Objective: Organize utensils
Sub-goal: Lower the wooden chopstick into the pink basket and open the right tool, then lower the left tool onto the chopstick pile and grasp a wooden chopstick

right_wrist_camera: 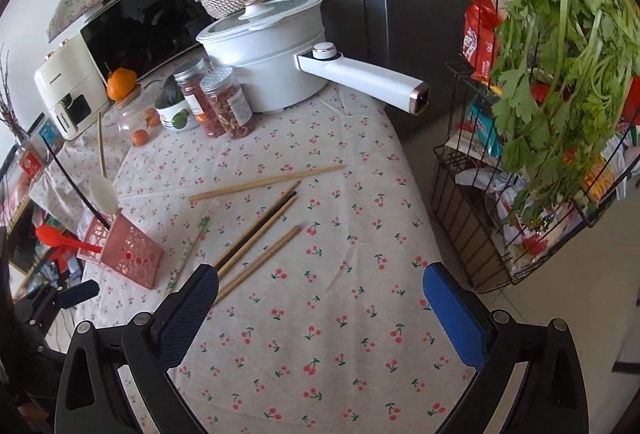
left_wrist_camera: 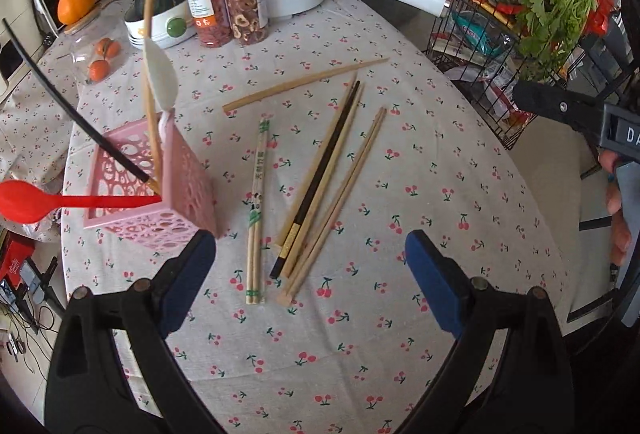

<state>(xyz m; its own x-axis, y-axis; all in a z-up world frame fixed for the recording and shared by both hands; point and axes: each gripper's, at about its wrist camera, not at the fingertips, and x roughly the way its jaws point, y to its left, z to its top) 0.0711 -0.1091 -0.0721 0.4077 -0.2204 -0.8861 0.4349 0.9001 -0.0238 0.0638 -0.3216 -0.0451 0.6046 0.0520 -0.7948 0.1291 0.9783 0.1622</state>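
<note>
A pink perforated utensil holder (left_wrist_camera: 188, 177) (right_wrist_camera: 128, 254) stands at the table's left and holds a red spoon (left_wrist_camera: 24, 203), a white spoon (left_wrist_camera: 160, 73), a black chopstick and a wooden stick. Several loose chopsticks (left_wrist_camera: 320, 185) (right_wrist_camera: 256, 234) lie on the cloth to its right, with one lone wooden chopstick (left_wrist_camera: 304, 83) farther back. My left gripper (left_wrist_camera: 310, 258) is open and empty, hovering above the near ends of the chopsticks. My right gripper (right_wrist_camera: 320, 288) is open and empty, above the cloth to the right of the chopsticks.
A white electric pot (right_wrist_camera: 272, 45) with a long handle (right_wrist_camera: 368, 81) stands at the back, with two jars (right_wrist_camera: 216, 101), a bowl and oranges beside it. A wire rack (right_wrist_camera: 520, 193) with greens and packets stands off the table's right edge.
</note>
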